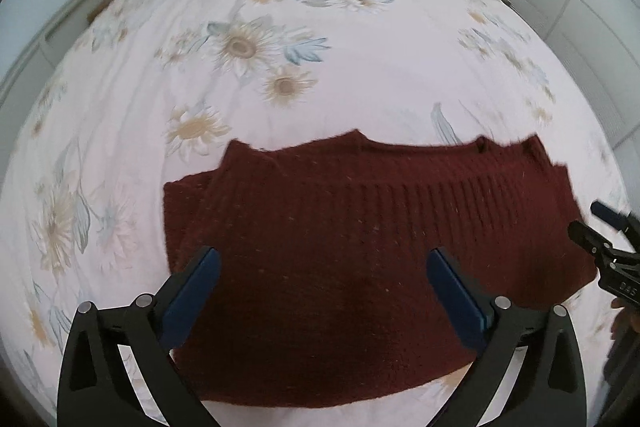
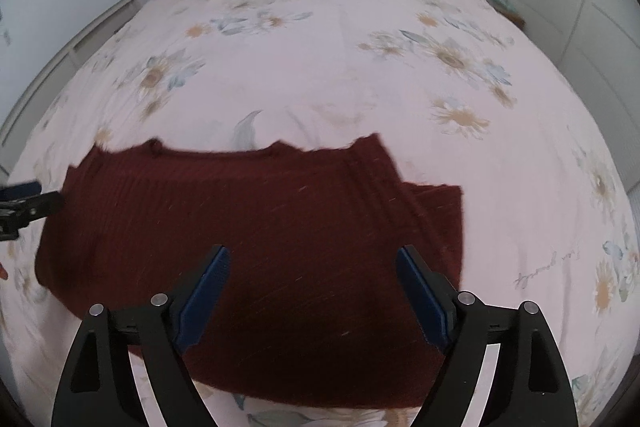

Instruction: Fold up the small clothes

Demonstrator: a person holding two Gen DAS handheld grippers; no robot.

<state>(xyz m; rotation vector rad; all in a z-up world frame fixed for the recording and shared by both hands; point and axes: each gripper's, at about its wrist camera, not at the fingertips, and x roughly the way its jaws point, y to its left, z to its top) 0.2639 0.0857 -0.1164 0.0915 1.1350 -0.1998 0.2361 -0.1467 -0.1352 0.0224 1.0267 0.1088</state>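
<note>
Item: maroon sweater [image 1: 332, 267], lay flat on the bed [image 1: 320, 7] directly ahead of both my hand-held grippers, long axis left to right; left hand-held gripper [image 1: 323, 291] and right hand-held gripper [image 2: 313, 287] gaped above it, empty, about equally near.

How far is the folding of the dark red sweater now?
Partly done: the sweater lies on the bed with its sides seemingly folded in. Nothing is in hand: the left hand-held gripper and right hand-held gripper are open above it. A final fold probably remains.
</note>
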